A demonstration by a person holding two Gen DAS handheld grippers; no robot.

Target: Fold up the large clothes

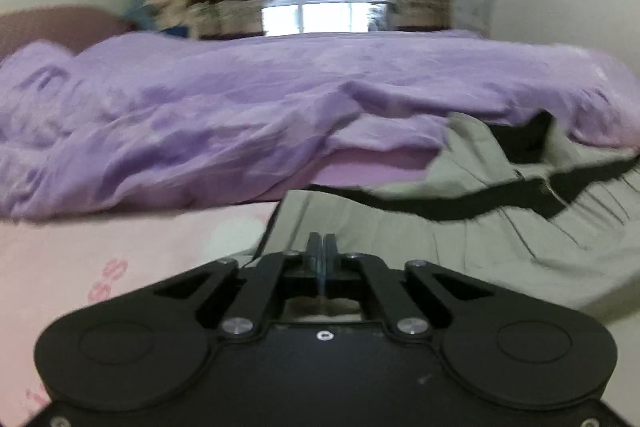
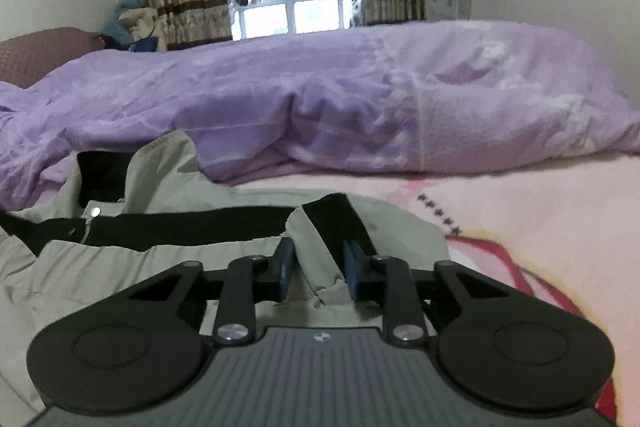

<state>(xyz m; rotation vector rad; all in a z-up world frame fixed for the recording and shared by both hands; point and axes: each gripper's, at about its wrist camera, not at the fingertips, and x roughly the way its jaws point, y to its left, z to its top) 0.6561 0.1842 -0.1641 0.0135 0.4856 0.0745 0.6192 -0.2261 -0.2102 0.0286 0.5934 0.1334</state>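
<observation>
From the left wrist, the left gripper pinches shut on the edge of a grey-green, black-trimmed jacket on the pink bedsheet; from the right wrist, the right gripper narrowly brackets its cuff, which could slip free.

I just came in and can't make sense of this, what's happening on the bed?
A person with a handheld gripper in each hand is folding a grey-green jacket lying on the pink sheet, in front of a heaped purple duvet. The left gripper is shut at the jacket's edge. The right gripper has jacket fabric between its fingers.
</observation>
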